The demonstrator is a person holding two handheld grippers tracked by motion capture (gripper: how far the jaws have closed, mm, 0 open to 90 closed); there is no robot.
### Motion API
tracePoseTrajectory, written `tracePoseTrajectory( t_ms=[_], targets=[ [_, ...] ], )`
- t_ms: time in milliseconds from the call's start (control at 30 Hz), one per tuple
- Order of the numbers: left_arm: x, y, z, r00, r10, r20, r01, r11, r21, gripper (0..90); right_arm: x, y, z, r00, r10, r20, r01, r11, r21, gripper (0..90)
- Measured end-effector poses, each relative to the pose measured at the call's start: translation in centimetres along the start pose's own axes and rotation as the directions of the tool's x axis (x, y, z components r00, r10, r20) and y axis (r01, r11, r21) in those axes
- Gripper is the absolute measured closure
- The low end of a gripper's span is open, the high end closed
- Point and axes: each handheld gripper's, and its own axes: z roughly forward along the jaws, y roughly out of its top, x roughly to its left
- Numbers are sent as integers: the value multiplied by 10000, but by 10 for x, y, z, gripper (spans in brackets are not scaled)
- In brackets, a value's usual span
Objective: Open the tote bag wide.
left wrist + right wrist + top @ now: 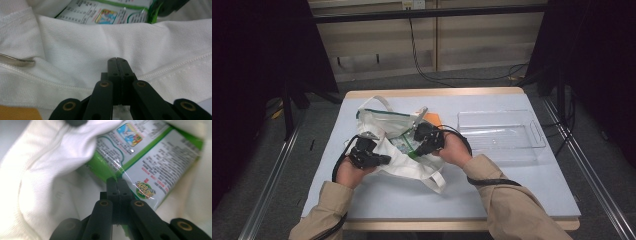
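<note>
A: So, where's your left gripper [116, 61]?

B: Near the left of the white cloth bag [387, 150], which lies left of centre on the counter [512, 185]. Your jaws are pressed together on a fold of the bag's fabric, just above a stitched seam.

A: And your right gripper [116, 181]?

B: At the bag's mouth, jaws closed on the edge of the green and white snack packet [150, 162] that lies partly inside the bag.

A: Anything else on the counter?

B: A clear plastic tray [502, 132] to the right, apart from the bag, and something orange [434, 119] at the bag's far edge; you can't tell what it is.
</note>
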Motion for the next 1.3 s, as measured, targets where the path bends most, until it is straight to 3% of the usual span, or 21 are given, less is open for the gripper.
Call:
tracePoseTrajectory(
  t_ms=[100, 133, 200, 233, 267, 300, 333, 533, 633, 733, 767, 833, 867, 967, 1033, 1100, 1167, 1300],
  targets=[
    [-1, -1, 3, 9999, 78, -83, -76, 9997, 251, 900, -7, -1, -11, 9995, 244, 208, -239, 9994, -251, 900],
    [0, -1, 3, 9994, 343, -14, -342, 9980, 528, 900, -10, -1, -13, 9987, 454, 210, -444, 9979, -469, 900],
    [-2, -2, 6, 10000, 60, -39, -59, 9995, 324, 900, -14, -1, -20, 9974, 710, 113, -700, 9948, -741, 900],
    [-1, -2, 6, 9999, 140, -31, -138, 9992, 364, 900, -16, 0, -24, 9962, 862, 96, -850, 9924, -894, 900],
    [-2, -2, 6, 10000, -90, -3, 90, 9998, 178, 900, -17, 1, -26, 9950, 1002, -34, -1001, 9903, -964, 900],
    [1, -1, 3, 9994, 332, 39, -334, 9985, 423, 900, -17, 2, -29, 9943, 1069, -18, -1065, 9889, -1034, 900],
    [-2, 0, 3, 10000, 38, 25, -38, 10000, 83, 900, -17, 4, -31, 9942, 1077, -35, -1074, 9885, -1068, 900],
    [-11, 11, -8, 9993, 346, 165, -335, 9976, -609, 900, -8, 14, -40, 9966, 801, -182, -818, 9892, -1215, 900],
    [-17, 17, -6, 9985, 467, 274, -445, 9963, -738, 900, -4, 17, -47, 9959, 845, -331, -886, 9846, -1507, 900],
    [-20, 22, -6, 9989, 420, 210, -392, 9924, -1170, 900, 1, 21, -55, 9968, 714, -364, -765, 9828, -1679, 900],
    [-20, 23, -8, 9990, 412, 142, -390, 9902, -1339, 900, 3, 22, -57, 9985, 532, -136, -548, 9824, -1784, 900],
    [-19, 25, -10, 9994, 314, 118, -291, 9868, -1596, 900, 5, 22, -57, 9984, 456, -324, -508, 9816, -1842, 900],
    [-19, 26, -12, 9997, 232, 107, -210, 9848, -1727, 900, 6, 22, -56, 9986, 477, -243, -513, 9823, -1803, 885],
    [-16, 27, -12, 9999, 59, 106, -37, 9817, -1905, 900, 7, 20, -49, 9998, 219, -9, -217, 9813, -1915, 648],
    [-14, 27, -12, 9999, 13, 102, 6, 9821, -1886, 900, 7, 19, -46, 9999, 115, -66, -126, 9808, -1946, 569],
    [-13, 27, -11, 9999, 4, 145, 24, 9817, -1906, 900, 8, 18, -44, 9996, -121, 270, 170, 9814, -1911, 468],
    [-13, 26, -10, 9999, 13, 121, 10, 9823, -1874, 900, 8, 18, -39, 9961, -502, 728, 617, 9842, -1659, 423],
    [-14, 27, -9, 9999, 30, 162, 1, 9822, -1878, 900, 6, 17, -24, 9872, -812, 1371, 962, 9897, -1060, 420]
  ],
)
